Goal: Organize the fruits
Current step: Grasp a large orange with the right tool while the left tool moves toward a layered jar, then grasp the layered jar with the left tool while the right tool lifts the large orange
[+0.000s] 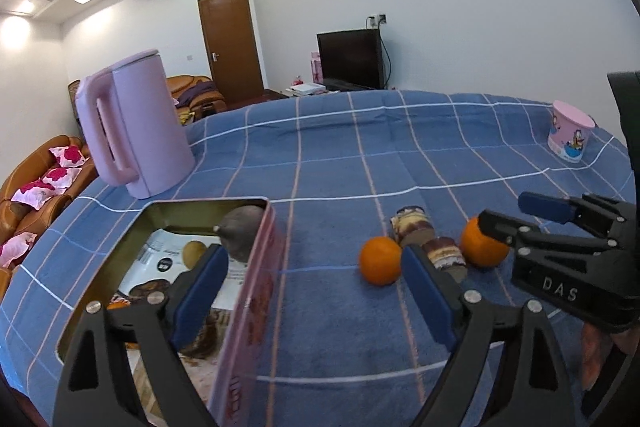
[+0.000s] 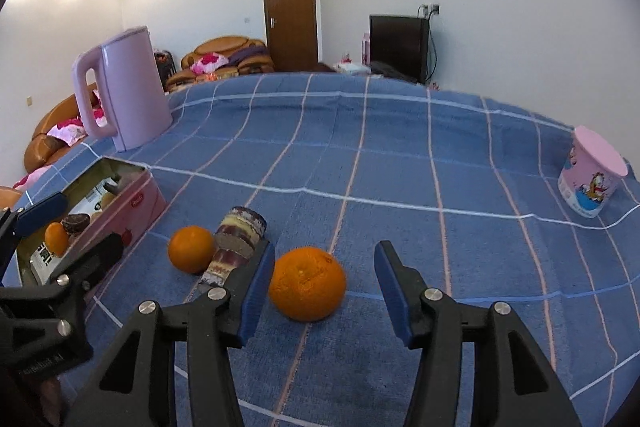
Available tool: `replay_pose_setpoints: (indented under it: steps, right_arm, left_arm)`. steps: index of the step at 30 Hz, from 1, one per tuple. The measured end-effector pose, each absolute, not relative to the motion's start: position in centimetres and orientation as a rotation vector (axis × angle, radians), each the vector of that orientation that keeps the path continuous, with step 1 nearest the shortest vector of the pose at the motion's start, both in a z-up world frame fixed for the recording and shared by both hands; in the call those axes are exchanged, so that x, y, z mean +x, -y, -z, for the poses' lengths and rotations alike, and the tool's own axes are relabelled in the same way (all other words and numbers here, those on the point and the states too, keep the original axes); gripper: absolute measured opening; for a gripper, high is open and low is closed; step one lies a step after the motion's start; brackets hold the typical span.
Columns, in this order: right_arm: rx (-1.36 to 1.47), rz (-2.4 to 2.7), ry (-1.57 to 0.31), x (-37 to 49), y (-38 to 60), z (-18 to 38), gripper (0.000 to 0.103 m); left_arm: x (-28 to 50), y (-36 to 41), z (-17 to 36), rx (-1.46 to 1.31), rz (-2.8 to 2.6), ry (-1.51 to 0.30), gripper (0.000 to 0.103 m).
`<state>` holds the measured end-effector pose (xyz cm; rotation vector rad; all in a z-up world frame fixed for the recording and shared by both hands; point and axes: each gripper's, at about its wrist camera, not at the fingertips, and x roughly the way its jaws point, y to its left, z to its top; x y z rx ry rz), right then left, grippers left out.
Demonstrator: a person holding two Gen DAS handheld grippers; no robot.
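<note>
A pink tin box [image 1: 256,291] stands open at the left. It holds a dark fruit [image 1: 240,231], a small brownish fruit [image 1: 194,253] and an orange [image 2: 56,238]. My left gripper [image 1: 316,291] is open and holds nothing. It straddles the tin's right wall, with one pad over the tin and the other over the cloth. Two oranges lie on the blue checked cloth on either side of a striped cylinder [image 2: 236,243], the smaller orange [image 2: 191,249] to its left. The bigger orange [image 2: 308,283] lies between the fingertips of my right gripper [image 2: 324,291], close to the left pad. The jaws are open and neither pad presses on it.
A lilac kettle [image 1: 136,131] stands behind the tin at the table's left edge. At the far right edge is a pink cartoon cup [image 2: 592,179]. The blue checked tablecloth [image 2: 360,155] covers the table. Sofas, a door and a dark screen lie beyond.
</note>
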<state>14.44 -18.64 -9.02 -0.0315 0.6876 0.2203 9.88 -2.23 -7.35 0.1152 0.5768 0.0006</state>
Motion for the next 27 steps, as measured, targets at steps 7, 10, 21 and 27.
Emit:
replay_pose_setpoints:
  steps: [7,10,21,27]
  right_arm:
    - [0.026,-0.296,-0.797,15.8,18.6,10.3,0.054]
    - [0.042,-0.314,-0.816,15.9,18.7,10.6,0.054]
    - [0.068,-0.188,-0.715,13.7,21.0,9.4,0.048]
    - [0.108,-0.155,-0.700,13.5,22.4,9.2,0.048]
  left_arm:
    - [10.4,2.2,7.7,0.097,0.002,-0.596,0.091]
    - [10.3,2.5,7.7,0.096,0.018,-0.592,0.091]
    - [10.1,5.6,7.8,0.118,0.113,-0.603,0.089]
    - [11.1,7.4,8.2,0.115,0.165,-0.649,0.077]
